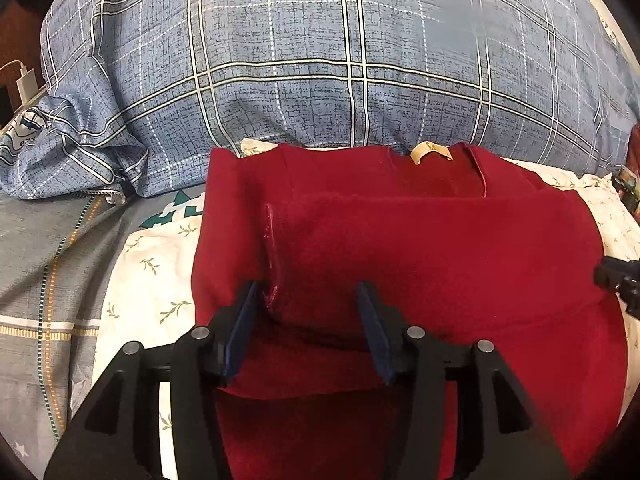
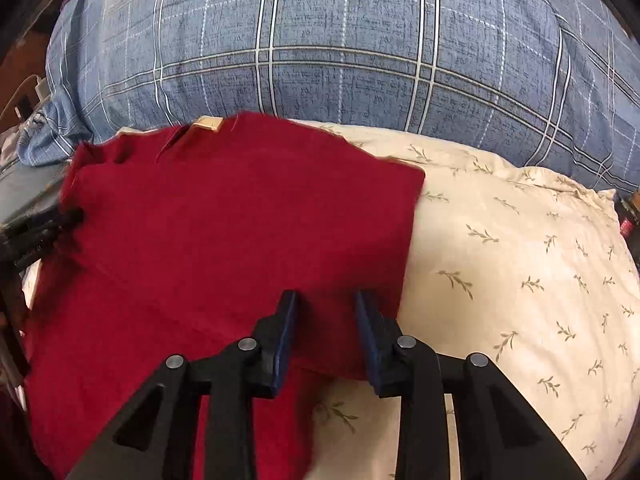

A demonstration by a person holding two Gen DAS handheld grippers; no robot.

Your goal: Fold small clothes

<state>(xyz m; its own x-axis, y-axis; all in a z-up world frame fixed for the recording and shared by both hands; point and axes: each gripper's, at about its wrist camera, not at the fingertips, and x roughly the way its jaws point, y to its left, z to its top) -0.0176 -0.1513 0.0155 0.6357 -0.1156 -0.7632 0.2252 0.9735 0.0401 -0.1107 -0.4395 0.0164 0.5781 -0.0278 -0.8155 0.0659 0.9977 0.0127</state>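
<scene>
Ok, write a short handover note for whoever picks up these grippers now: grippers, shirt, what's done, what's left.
Left gripper: open, over the red shirt, holding nothing.
Right gripper: open at the shirt's right edge, holding nothing.
Shirt: lies on the floral pillow, collar tag at the far end, by the plaid duvet.
Done: sides look folded in.
Left: probably fold bottom up to the collar and smooth.

This is a bedroom in a home. A bulky blue plaid quilt [image 1: 320,60] is heaped on a bed, with a cream pillow [image 2: 520,260] printed with leafy sprigs before it, a grey patterned sheet [image 1: 40,260], and a white charger [image 1: 25,80] at the bedside.
</scene>
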